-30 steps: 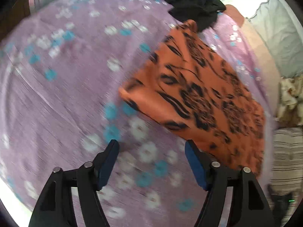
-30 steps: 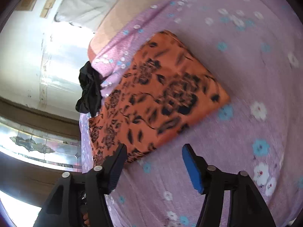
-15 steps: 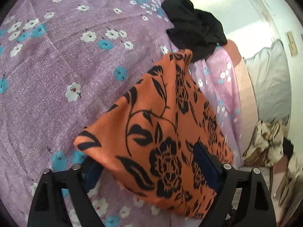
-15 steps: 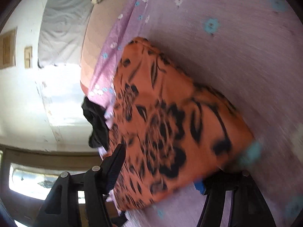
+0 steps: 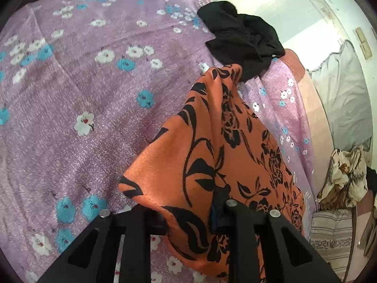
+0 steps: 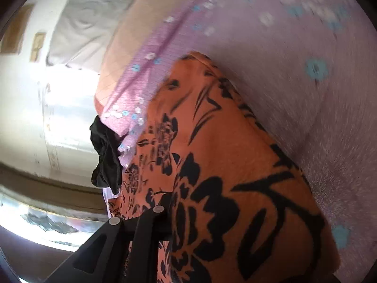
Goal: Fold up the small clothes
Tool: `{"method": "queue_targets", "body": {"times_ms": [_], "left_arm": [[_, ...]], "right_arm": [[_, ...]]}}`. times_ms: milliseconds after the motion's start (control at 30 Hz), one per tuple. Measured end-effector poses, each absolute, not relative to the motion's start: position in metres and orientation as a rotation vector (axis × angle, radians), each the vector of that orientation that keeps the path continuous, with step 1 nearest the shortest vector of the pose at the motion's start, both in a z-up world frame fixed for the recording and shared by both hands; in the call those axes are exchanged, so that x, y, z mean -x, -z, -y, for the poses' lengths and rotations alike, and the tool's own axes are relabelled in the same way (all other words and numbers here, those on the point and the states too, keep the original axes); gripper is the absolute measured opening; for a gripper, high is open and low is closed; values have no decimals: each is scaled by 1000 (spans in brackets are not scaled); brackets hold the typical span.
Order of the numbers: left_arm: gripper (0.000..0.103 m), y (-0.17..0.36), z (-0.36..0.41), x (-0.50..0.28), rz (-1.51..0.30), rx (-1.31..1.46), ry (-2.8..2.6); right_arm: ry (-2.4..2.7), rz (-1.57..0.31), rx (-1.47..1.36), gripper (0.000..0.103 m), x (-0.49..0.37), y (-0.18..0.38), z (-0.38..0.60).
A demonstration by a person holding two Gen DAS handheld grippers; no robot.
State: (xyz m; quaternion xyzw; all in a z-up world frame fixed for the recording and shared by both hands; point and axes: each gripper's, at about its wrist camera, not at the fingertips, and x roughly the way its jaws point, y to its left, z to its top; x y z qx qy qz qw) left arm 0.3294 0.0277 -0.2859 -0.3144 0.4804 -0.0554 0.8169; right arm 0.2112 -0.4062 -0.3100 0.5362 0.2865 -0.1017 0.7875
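— Where's the cloth?

— On the bed point(image 5: 82, 89), orange cloth point(image 5: 212, 146) beside a black garment point(image 5: 240, 42). My left claw point(image 5: 188, 214) is pinched on its near corner; right claw point(image 6: 200, 231) is buried under fabric, grip unclear.

— Advice?

— I'd lift both corners evenly and lay edges flush.

Both wrist views look forward along their fingers, close over the orange floral cloth point(image 5: 226, 160) point(image 6: 231, 188); both share it, the black garment point(image 5: 240, 44) point(image 6: 106, 155) beyond, and the purple bedspread point(image 5: 94, 99) point(image 6: 306, 99).
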Motion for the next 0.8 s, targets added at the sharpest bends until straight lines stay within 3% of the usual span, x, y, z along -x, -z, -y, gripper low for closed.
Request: {"method": "queue_targets", "body": {"times_ms": [233,467,500,567,733,800], "left_arm": [[22,259,-29,-285,-999,554,160],[26,273,-45,-217,-1070,549,166],[33,278,-47,-210,-1083,543,159],[36,288,-57,-205,-1107,588,151],[38,272,-99,-198,-1063,735,143],[39,259,-112,-190,-981,739,84]], "right_arm": [[232,-564,-1027,15,-181,276,384],[254,-622,-1071,15,-124,284,380],[260,-661,-1083,18,-120,289,382],[304,-746,-1155,22,-110,305,389],[356,-745,-1227,55,-73,303,394],[363,-738,-1147,55,-58,287,391]]}}
